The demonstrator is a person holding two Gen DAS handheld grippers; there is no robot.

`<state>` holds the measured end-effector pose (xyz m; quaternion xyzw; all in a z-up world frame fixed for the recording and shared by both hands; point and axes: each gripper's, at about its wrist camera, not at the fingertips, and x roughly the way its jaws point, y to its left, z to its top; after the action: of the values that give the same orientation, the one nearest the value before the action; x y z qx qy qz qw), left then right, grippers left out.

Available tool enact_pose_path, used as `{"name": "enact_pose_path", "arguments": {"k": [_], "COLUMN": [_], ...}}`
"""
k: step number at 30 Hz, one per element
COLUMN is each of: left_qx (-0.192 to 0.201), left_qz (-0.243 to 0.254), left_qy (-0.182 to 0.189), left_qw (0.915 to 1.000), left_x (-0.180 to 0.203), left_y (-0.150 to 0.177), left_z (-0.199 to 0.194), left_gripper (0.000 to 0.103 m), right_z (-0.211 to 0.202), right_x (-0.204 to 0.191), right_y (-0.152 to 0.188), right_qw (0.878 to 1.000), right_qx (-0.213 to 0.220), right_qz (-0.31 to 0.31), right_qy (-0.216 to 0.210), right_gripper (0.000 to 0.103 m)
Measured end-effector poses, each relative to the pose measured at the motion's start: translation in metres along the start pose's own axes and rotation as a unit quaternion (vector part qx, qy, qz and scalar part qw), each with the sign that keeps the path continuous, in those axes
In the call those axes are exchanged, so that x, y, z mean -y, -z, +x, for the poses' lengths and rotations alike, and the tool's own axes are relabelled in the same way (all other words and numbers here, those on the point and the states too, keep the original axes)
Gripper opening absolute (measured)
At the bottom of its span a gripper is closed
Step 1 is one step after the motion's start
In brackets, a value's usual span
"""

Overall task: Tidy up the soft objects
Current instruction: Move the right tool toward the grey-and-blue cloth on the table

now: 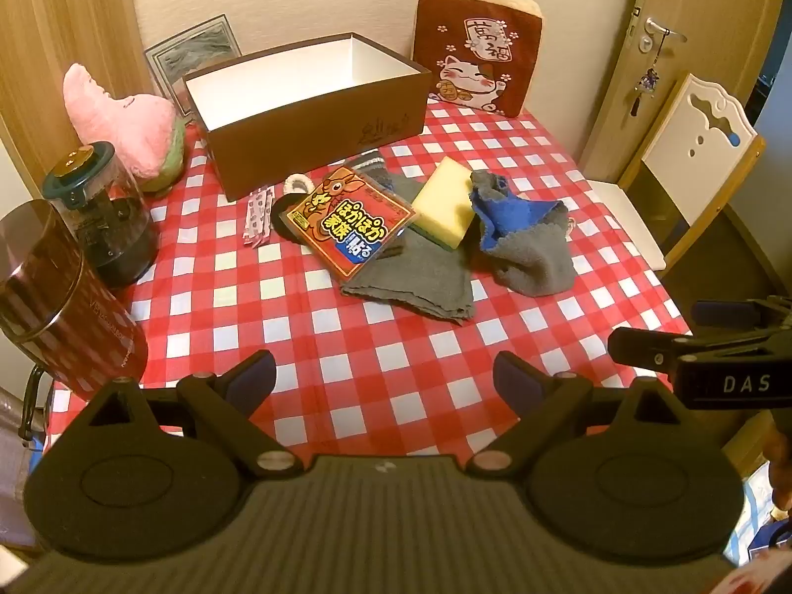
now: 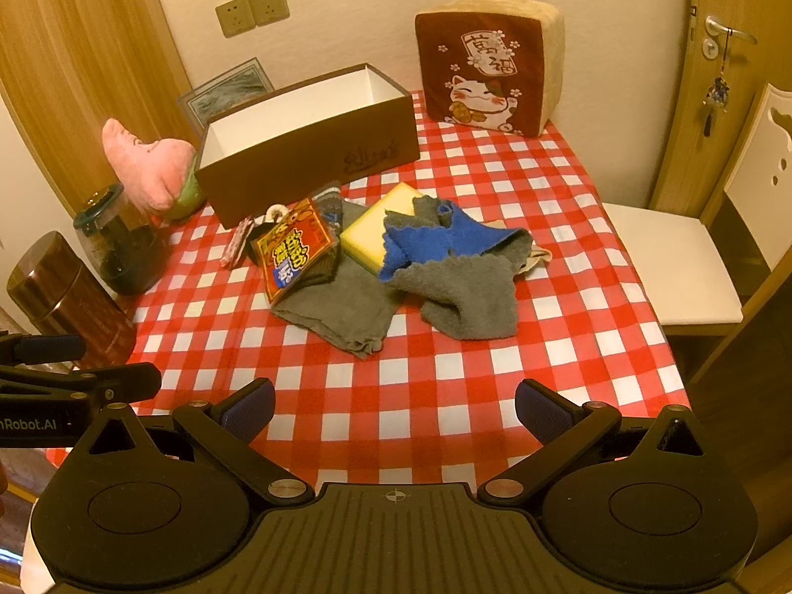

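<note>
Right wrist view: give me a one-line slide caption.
Open right tongs hover above a checked tablecloth, facing a pile of cloths, a yellow sponge and an empty brown box.

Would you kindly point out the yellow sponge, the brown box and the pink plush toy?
yellow sponge (image 1: 443, 200), left wrist view, on its top face.
brown box (image 1: 317, 143), left wrist view, on its front wall.
pink plush toy (image 2: 143, 163), right wrist view, on its pink body.
</note>
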<state>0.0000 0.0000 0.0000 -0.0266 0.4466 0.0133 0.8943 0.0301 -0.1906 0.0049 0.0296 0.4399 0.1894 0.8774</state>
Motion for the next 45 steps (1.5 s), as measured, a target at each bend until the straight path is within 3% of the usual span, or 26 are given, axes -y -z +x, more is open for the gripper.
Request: {"name": "enact_pose_path", "arguments": {"k": [31,41,45], "left_qx": [0.001,0.005,0.003], "left_qz": [0.000,0.000,-0.003], "left_qy": [-0.003,-0.024,-0.035], "left_qw": [1.0000,0.9997,0.9994], "left_x": [0.000,-0.002,-0.005], "left_y": [0.000,-0.003,-0.007], "left_z": [0.000,0.014,0.022], "left_gripper": [0.094,0.093,0.093], "right_z": [0.006,0.022,0.032], "right_x": [0.003,0.011,0.016], "right_y": [0.000,0.001,-0.002], "right_qw": [1.000,0.999,0.999], "right_qx": [0.002,0.031,0.040], "right_qz": [0.002,0.001,-0.011], "right_qy": [-0.001,-0.021,-0.029], "right_gripper": [0.103,0.103,0.091]}}
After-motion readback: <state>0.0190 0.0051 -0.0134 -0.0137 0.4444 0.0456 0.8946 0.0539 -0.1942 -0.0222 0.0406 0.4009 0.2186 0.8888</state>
